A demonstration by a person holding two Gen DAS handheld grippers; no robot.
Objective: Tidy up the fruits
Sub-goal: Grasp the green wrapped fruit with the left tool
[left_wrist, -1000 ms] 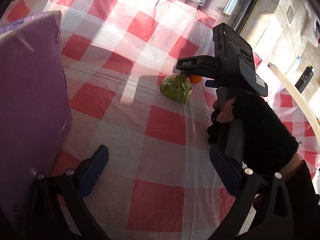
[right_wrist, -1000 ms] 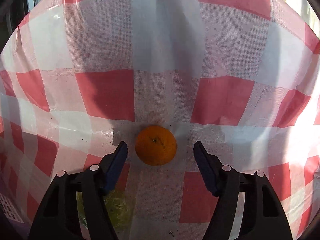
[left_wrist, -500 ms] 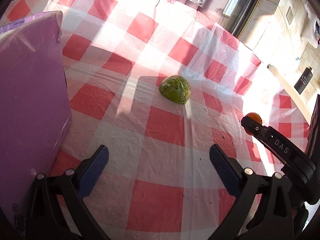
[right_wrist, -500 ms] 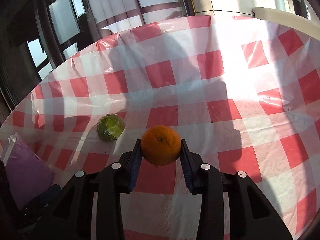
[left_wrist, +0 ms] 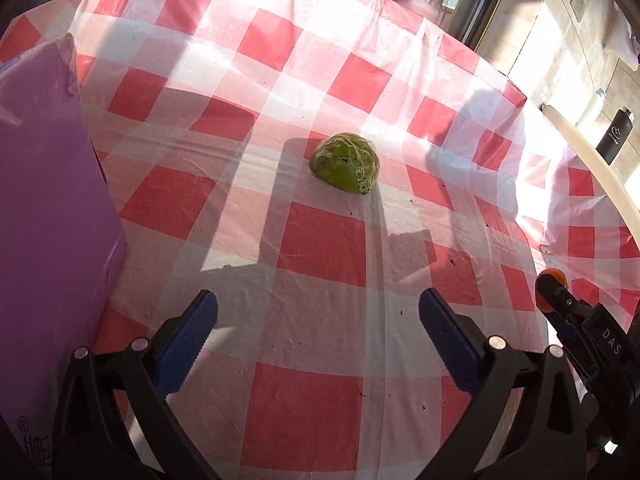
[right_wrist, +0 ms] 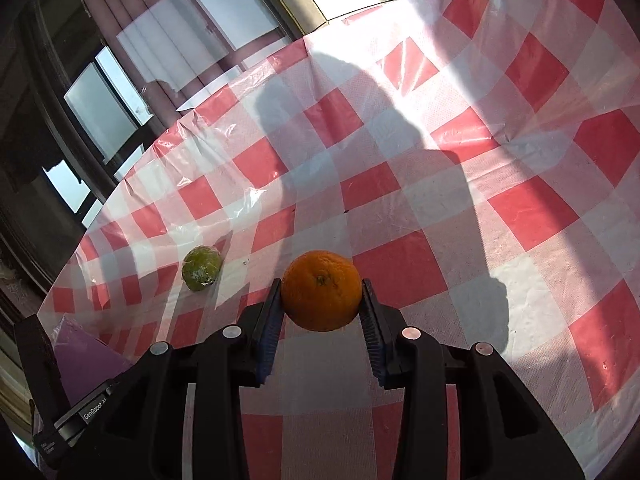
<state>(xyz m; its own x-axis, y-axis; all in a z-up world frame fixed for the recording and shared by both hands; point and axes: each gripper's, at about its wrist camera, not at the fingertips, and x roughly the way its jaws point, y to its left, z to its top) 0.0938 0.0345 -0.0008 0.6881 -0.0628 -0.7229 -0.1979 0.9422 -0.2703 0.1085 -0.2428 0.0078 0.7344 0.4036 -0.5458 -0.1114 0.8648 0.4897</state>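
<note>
Now I hold orange (right_wrist: 321, 290) clenched in right gripper (right_wrist: 321, 312), above tablecloth (right_wrist: 440, 216); left gripper (left_wrist: 318, 332) gapes empty. Round fruit may slip if squeeze loosens.

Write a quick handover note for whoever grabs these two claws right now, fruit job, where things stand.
Right claw: shut on the orange, held above the checked tablecloth.
Left claw: open, holding nothing, low over the cloth.
Wrapped green fruit: lying on the cloth ahead of the left claw.
Purple box: at the left claw's left side.
Done: orange picked up.
Left: place the orange, then the green fruit; the destination isn't visible, possibly the box.
</note>
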